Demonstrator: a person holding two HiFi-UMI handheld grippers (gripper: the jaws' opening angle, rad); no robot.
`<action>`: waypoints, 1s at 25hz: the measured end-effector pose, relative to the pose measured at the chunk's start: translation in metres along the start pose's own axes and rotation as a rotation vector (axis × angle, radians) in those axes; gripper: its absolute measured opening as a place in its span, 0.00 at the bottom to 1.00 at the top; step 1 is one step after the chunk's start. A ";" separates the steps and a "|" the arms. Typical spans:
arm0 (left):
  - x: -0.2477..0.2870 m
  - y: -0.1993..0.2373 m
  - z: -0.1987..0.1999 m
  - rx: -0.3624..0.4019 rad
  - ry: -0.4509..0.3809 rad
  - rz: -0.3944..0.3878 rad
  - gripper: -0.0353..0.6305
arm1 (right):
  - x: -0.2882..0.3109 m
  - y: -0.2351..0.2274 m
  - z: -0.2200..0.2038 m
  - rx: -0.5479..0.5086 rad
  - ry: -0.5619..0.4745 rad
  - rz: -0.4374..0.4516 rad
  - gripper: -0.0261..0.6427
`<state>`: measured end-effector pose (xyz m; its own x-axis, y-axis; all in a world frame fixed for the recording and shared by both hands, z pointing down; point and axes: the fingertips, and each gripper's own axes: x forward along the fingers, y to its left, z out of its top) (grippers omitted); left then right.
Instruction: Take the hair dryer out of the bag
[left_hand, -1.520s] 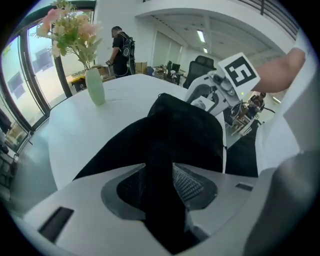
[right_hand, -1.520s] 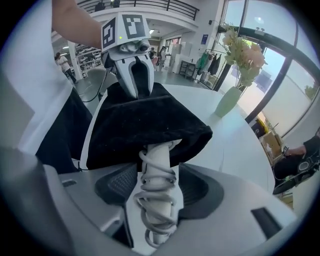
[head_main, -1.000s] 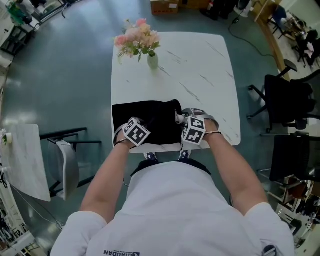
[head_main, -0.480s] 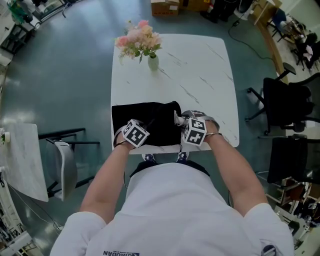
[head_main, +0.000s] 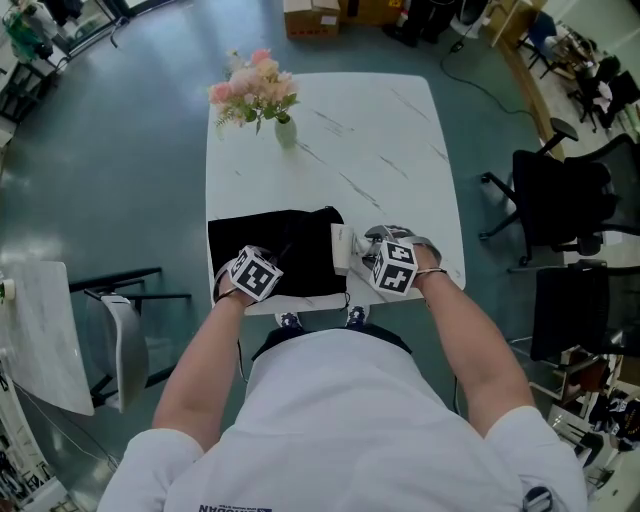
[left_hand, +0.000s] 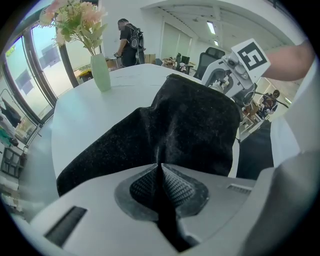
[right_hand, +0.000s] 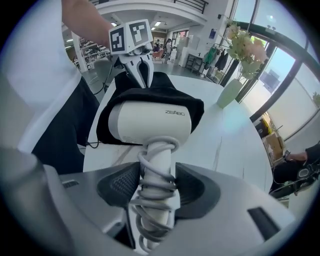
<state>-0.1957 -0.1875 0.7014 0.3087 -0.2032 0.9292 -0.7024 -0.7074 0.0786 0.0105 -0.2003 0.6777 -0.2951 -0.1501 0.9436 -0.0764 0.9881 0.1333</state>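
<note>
White table (head_main: 400, 150) carries the bag (left_hand: 175, 125), pinched in the closed left gripper (left_hand: 160, 167), while the right gripper (right_hand: 159, 182) clamps the dryer (right_hand: 150, 122) by its handle at the bag's mouth, where the wound cord (right_hand: 155, 205) could slip or snag fabric.

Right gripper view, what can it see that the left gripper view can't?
Only the right gripper view shows the white hair dryer, with its cord-wrapped handle squeezed in the right gripper jaws.

Only the left gripper view shows the left gripper jaws from close up, pinched shut on the bag cloth, and the right gripper's marker cube.

Both show the black bag, the vase of pink flowers and the white table.
</note>
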 end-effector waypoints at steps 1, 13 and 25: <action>0.001 -0.001 0.000 -0.003 0.002 0.000 0.10 | -0.002 0.001 -0.007 0.006 0.006 -0.001 0.39; -0.001 0.001 0.004 -0.017 0.032 0.026 0.10 | -0.021 -0.005 -0.074 0.044 0.030 -0.024 0.39; 0.003 0.004 0.005 -0.050 0.059 0.063 0.11 | -0.022 -0.011 -0.109 -0.001 0.040 -0.021 0.40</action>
<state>-0.1940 -0.1943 0.7031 0.2254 -0.2055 0.9523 -0.7512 -0.6591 0.0356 0.1218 -0.2044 0.6880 -0.2550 -0.1690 0.9521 -0.0807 0.9849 0.1532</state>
